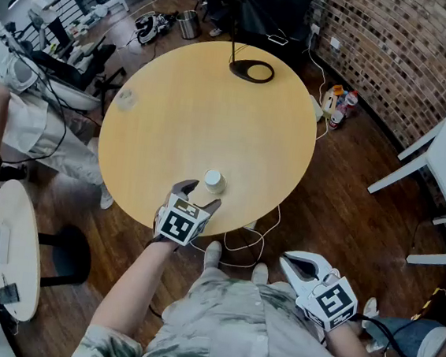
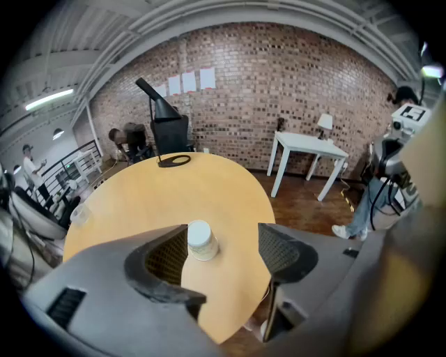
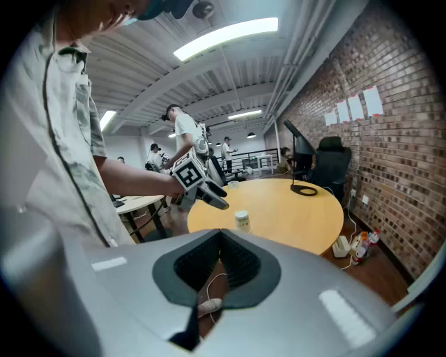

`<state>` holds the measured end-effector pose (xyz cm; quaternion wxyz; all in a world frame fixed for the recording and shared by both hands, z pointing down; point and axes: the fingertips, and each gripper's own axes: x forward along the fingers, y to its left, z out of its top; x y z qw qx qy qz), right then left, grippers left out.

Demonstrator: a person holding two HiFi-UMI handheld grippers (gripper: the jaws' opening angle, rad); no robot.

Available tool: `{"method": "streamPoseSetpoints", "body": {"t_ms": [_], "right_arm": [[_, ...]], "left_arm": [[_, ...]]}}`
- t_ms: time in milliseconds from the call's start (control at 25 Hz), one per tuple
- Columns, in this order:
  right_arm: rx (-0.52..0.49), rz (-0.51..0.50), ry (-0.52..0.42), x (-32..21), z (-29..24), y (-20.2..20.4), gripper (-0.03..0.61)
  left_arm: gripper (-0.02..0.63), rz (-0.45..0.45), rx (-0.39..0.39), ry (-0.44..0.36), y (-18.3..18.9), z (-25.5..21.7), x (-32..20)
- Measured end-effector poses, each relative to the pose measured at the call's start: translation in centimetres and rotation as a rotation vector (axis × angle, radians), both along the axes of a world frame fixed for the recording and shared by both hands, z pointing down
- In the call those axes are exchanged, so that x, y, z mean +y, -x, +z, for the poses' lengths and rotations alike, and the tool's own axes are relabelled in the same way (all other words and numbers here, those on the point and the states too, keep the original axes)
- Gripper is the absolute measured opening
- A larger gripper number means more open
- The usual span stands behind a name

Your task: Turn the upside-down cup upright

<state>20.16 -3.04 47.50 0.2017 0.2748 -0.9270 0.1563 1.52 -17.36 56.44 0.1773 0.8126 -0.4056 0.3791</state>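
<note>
Paper cup upside down on round wooden table, sitting between spread jaws of left gripper; right gripper pressed together, empty.

so the left arm was stretched out with the left gripper aimed toward 1 o'clock, jaws wide apart, while the right gripper sat low at 5 o'clock, jaws pinched together

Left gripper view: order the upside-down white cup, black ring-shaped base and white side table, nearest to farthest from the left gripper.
1. Upside-down white cup: at the jaw tips.
2. Black ring-shaped base: farther ahead, left.
3. White side table: farthest, right.
</note>
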Motion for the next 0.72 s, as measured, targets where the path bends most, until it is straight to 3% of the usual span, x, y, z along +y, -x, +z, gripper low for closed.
{"method": "streamPoseSetpoints", "body": {"t_ms": [160,400,600,720], "right_arm": [[0.002,0.072,0.012,-1.4,-0.2,-0.3,0.003],[0.009,0.173,0.039,-2.5,-0.2,0.7,0.003],[0.029,0.234,0.054,-2.8,-0.2,1.7,0.003],[0.033,0.252,0.056,-3.3,-0.1,2.6,0.003]], "left_arm": [[0.324,0.077,-0.157,0.084,1.2,4.4,-2.9],[0.336,0.202,-0.280,0.218,1.6,9.8,-5.5],[0.337,0.287,-0.309,0.277,0.8,12.3,-5.9],[0.287,0.316,-0.307,0.279,1.2,12.8,-6.2]]}}
